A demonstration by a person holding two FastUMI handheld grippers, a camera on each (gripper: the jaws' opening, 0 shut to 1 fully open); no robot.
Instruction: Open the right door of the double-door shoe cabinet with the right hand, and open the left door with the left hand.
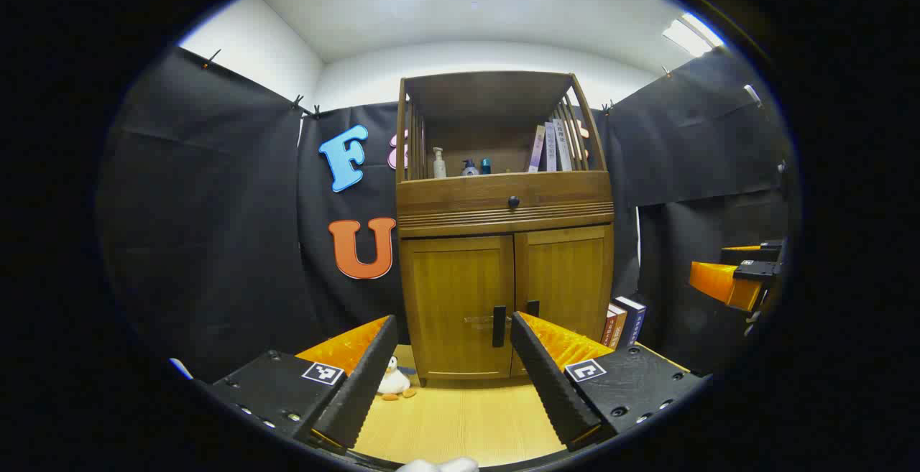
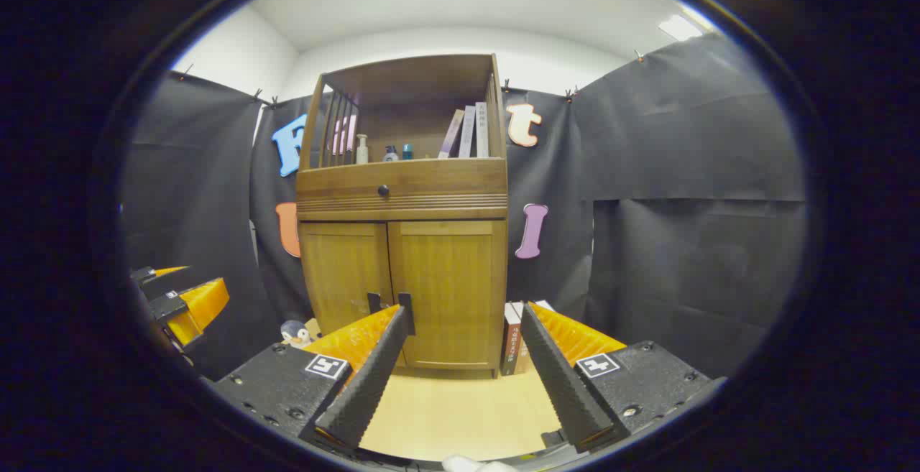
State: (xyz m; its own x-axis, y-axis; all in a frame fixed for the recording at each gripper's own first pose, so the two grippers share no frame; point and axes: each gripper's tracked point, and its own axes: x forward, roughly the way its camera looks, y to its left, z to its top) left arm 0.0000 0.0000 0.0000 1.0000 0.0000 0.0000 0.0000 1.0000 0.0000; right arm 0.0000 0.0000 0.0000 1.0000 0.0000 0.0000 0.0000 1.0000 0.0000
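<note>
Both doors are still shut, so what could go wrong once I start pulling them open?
1. The two handles sit close together, so a gripper may catch the wrong one.
2. The right door could swing into the books beside it.
3. The left door may sweep toward the toy on the floor.

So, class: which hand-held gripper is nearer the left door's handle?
Probably left. The left hand-held gripper faces the left door's handle, short of it. The right hand-held gripper sits off toward the right door.
</note>
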